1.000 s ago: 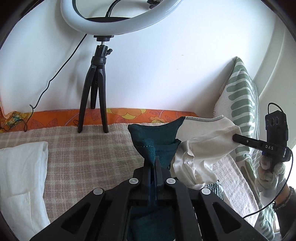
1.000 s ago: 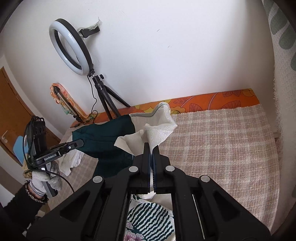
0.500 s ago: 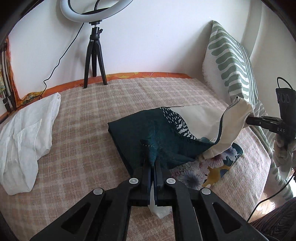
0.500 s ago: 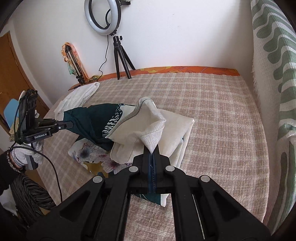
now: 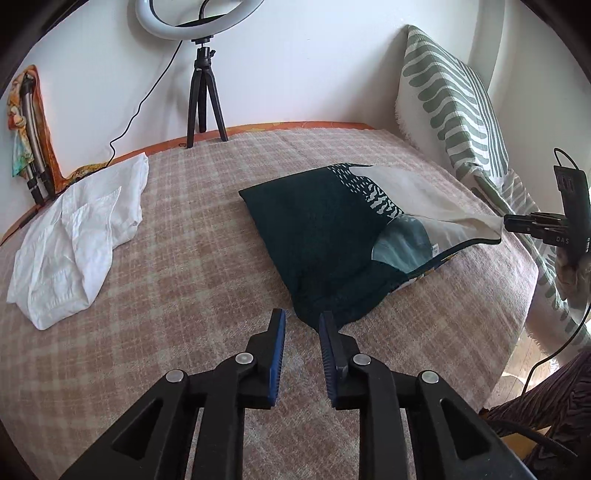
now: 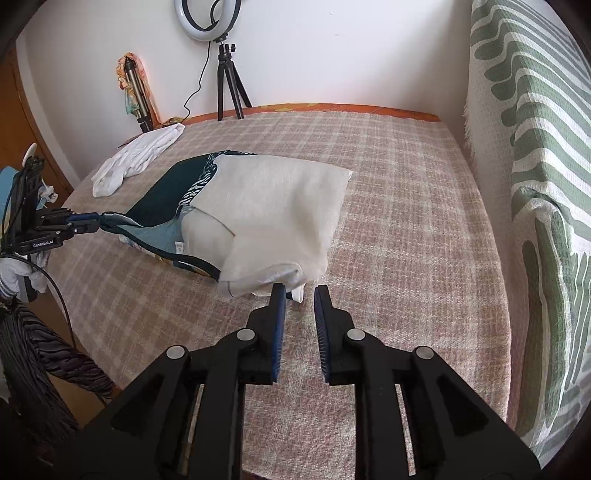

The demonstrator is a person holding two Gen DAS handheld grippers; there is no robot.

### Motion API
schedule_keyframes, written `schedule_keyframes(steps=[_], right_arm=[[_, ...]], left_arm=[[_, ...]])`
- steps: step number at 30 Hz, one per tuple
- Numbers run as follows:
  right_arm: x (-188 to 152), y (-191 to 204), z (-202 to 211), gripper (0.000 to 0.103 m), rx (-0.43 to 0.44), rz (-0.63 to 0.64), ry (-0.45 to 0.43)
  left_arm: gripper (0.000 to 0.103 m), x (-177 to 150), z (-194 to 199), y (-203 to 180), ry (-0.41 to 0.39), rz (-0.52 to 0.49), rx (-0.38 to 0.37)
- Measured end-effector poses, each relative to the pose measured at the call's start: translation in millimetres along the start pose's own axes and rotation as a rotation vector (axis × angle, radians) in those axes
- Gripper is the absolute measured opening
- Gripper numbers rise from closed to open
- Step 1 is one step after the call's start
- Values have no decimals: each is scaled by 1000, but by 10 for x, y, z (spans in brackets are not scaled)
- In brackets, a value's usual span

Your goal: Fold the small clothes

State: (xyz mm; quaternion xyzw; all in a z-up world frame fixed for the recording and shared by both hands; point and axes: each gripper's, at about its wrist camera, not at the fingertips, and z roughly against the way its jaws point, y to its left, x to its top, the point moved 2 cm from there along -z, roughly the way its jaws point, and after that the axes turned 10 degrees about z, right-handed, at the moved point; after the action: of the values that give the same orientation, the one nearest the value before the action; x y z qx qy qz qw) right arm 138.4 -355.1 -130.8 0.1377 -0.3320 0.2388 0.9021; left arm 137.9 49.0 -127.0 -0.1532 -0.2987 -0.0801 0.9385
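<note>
While the bed (image 5: 155, 266), under a beige checked blanket, fills both views, a green-striped cushion (image 5: 454, 92) leans at its right side against the white wall. The garment (image 5: 332, 236), dark teal at one end and cream at the other with a zebra-like band between, lies folded over near the middle of the bed, a lighter inner layer with a small label showing at its open edge. A crumpled white cloth (image 5: 77, 236) lies well apart from it, toward the left edge of the bed. At the far edge stands a ring light (image 5: 195, 18) on a black tripod (image 5: 205, 99). The left tongs (image 5: 302, 325) are spread, blue pads apart, with the garment's teal corner just at the tip of the right finger. The right tongs (image 6: 300, 297) are likewise spread and hold nothing, their tips right beside the garment's cream corner (image 6: 273, 280), which rests on the blanket.
</note>
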Motion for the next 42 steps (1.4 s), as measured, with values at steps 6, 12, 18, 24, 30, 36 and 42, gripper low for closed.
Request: schedule_keyframes(steps=[6,12,18,24,30,36,42], right_arm=[[-106,-213,34,44,80,-209,-33],[-164,-309,-351,44,127,-344,46],[-207,-344,-604,22,182,-420,99],[-167,-236,-514,18,50,-286,170],[351,-54,-145,27,23,-172,-33],[1081,251,-387,29,141,-185,-125],[1648,671,-1143,29,173,-46,-16]], left_arm=[[34,24,-14,235,31,225,-88],[34,83,-218,-18,45,187,-83],[34,90,-522,-331,102,82,-76],[34,-49,-539,-387,146,3,-5],[44,202,-246,-370,12,50,-11],[50,413,-195,-310,-54,161,-50],[50,421,-259,-241,-32,172,-40]])
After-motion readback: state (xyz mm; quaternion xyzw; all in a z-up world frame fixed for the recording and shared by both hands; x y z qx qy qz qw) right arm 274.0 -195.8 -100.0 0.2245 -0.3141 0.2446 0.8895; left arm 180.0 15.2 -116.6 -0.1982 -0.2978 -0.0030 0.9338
